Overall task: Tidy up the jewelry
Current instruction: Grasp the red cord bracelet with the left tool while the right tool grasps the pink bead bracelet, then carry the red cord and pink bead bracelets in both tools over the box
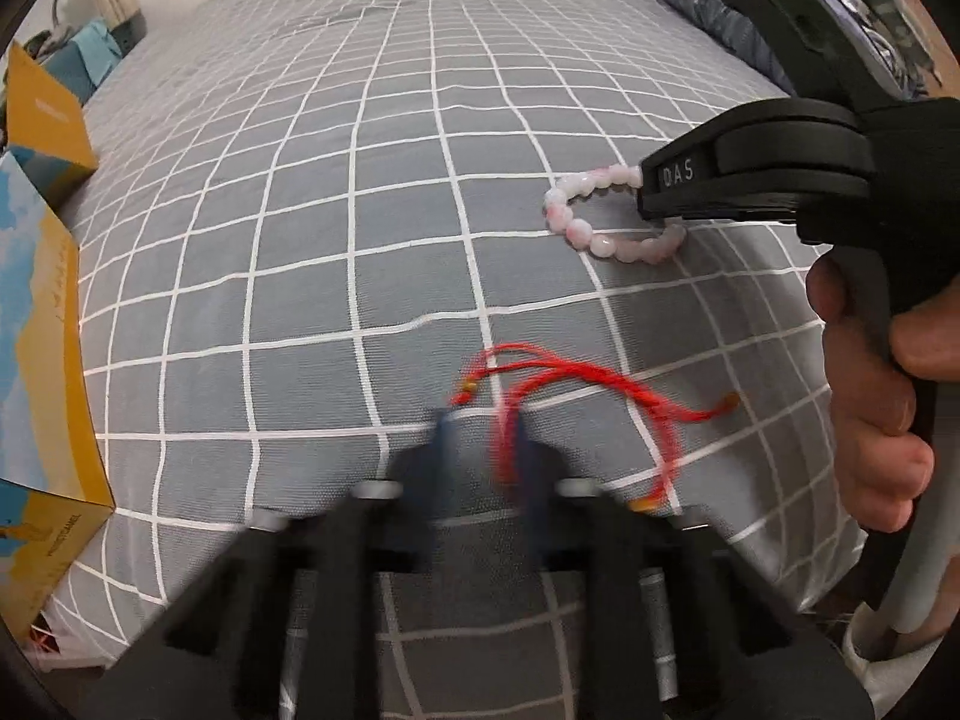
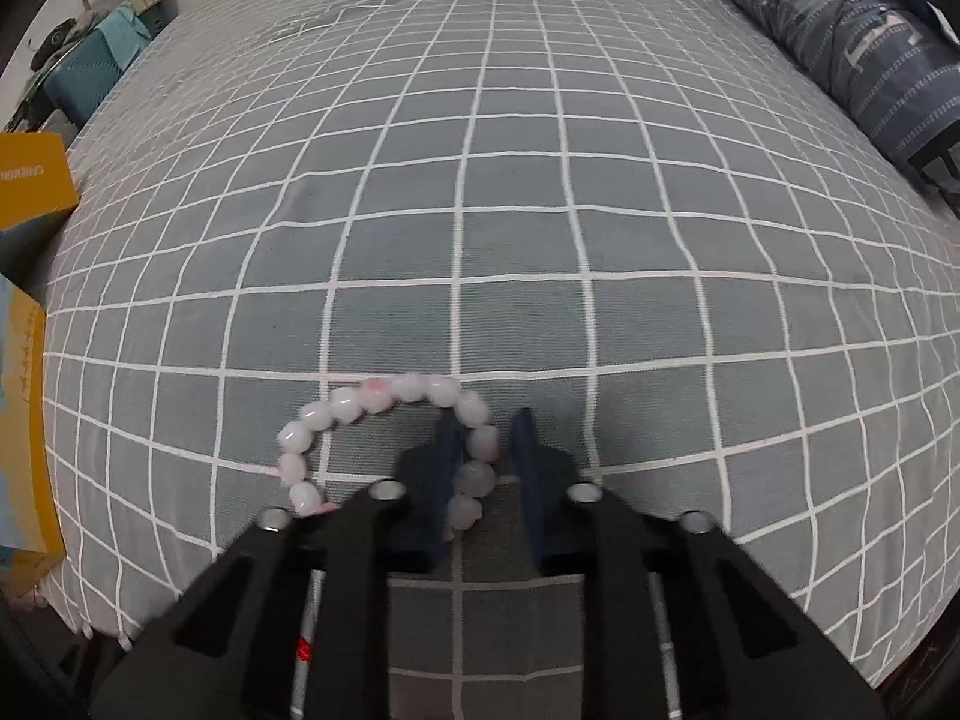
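A red string bracelet (image 1: 576,396) lies loose on the grey checked bedsheet (image 1: 360,210). My left gripper (image 1: 480,438) is open just over its near loop, and one strand crosses the right fingertip; the fingers are blurred. A pink-white bead bracelet (image 2: 384,420) lies flat on the sheet; it also shows in the left wrist view (image 1: 594,222). My right gripper (image 2: 486,438) is open and straddles the bracelet's right side: the left finger is inside the ring, the right finger outside. The beads sit in the gap, not clamped.
A yellow and blue cardboard box (image 1: 42,360) stands open along the left edge of the bed, and it shows in the right wrist view (image 2: 24,420) too. A rolled blue patterned quilt (image 2: 852,42) lies at the far right. The right handheld gripper body (image 1: 780,174) is at the right.
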The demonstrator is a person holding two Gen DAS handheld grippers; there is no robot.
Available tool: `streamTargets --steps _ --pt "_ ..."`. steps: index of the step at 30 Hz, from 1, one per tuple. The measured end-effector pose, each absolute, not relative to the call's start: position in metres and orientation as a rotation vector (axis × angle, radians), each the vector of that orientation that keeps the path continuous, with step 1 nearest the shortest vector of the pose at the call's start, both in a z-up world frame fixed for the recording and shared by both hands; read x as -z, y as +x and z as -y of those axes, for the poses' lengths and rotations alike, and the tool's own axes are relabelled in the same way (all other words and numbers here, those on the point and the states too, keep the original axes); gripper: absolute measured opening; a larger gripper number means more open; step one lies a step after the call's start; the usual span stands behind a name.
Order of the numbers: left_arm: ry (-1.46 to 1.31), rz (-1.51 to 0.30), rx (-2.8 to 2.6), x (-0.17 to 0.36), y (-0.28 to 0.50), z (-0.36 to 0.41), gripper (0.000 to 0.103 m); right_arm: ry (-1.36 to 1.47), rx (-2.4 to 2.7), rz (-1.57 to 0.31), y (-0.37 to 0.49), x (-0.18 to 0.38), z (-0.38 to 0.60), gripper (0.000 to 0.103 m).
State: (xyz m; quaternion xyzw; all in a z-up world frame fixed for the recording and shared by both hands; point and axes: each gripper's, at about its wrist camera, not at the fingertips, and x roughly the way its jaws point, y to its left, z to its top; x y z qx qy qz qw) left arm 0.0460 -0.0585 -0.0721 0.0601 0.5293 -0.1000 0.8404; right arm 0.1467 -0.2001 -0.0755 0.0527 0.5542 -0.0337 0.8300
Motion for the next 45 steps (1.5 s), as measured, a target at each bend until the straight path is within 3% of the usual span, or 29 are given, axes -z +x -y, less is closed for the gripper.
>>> streamTargets --steps 22,45 --pt "0.080 -1.051 0.193 0.043 0.053 0.046 0.003 0.087 0.001 -1.007 0.118 0.031 0.181 0.010" --pt "0.027 -0.856 -0.026 -0.036 0.091 -0.033 0.003 0.051 -0.054 -0.839 0.124 -0.039 0.147 0.010"
